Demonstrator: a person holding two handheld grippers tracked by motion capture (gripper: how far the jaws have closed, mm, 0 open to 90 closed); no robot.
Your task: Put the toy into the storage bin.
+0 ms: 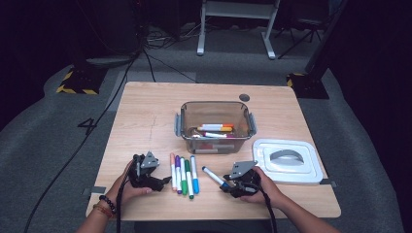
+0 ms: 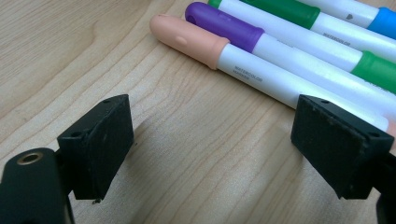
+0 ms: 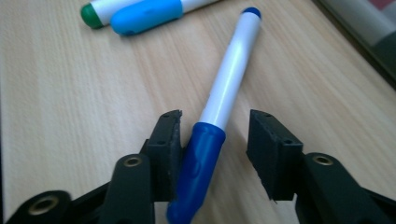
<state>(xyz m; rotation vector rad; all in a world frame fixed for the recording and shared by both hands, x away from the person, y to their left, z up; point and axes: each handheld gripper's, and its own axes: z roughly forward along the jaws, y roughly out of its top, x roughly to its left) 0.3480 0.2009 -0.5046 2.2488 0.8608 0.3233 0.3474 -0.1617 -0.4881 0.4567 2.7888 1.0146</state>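
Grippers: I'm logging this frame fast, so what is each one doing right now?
Left gripper: open, nothing between its jaws.
Right gripper: open around the dark blue marker, one pad touching its cap, not clamped.

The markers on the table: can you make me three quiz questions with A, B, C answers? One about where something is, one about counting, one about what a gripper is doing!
1. Where is the white lid?
A. On the table, right of the clear box
B. Closed on the box
C. On the floor

2. How many markers lie side by side between the two grippers, not counting the dark blue one?
A. Two
B. Five
C. Eight

3. What is between the right gripper's jaws?
A. Nothing
B. The lid
C. The dark blue marker

Answers:
1 A: the lid lies flat beside the clear box, which stands open.
2 B: peach, purple, two green and a light blue make the row of markers.
3 C: its blue cap sits between the pads, with a gap at one pad.
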